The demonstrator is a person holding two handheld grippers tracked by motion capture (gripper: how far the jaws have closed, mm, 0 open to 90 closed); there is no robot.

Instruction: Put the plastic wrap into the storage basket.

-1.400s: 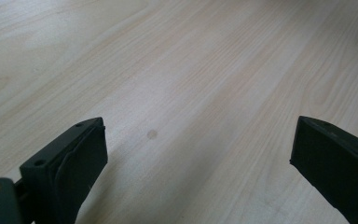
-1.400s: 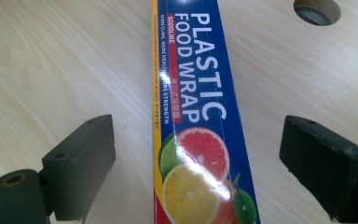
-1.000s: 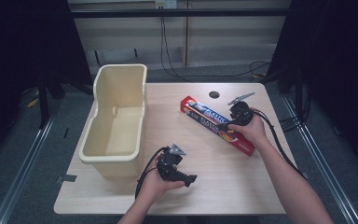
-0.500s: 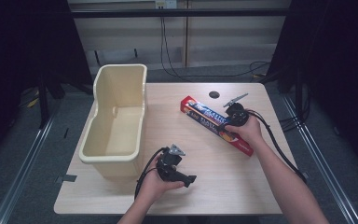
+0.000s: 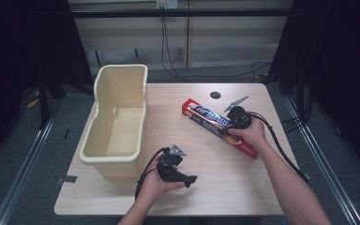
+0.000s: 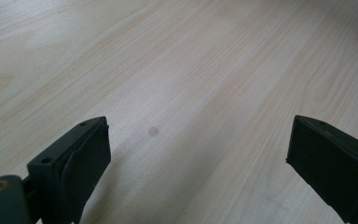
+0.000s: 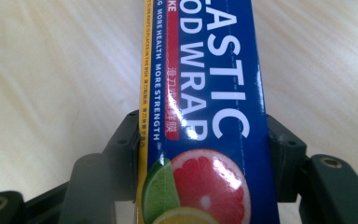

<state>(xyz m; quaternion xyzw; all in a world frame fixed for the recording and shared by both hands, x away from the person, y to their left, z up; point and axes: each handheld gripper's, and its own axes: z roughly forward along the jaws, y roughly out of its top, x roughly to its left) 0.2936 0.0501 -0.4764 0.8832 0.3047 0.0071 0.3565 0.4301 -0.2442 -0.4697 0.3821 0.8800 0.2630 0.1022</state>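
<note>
Pale wooden table (image 5: 243, 187) with bare wood all around the plastic wrap box (image 5: 218, 126), which lies right of the cream bin (image 5: 117, 117). Right gripper (image 7: 200, 154) has slid further along the box since a second ago, its jaws pressing both long sides. Left gripper (image 6: 200, 154), jaws spread wide, rests near the bin's front corner

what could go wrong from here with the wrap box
1. The right gripper clamps the long wrap box across its width; once lifted, the free end may sag or swing.
2. The glossy carton could slip between the jaws.
3. If it is headed for the bin, its length may catch the rim. The left gripper sits open over bare table, not helping.
</note>
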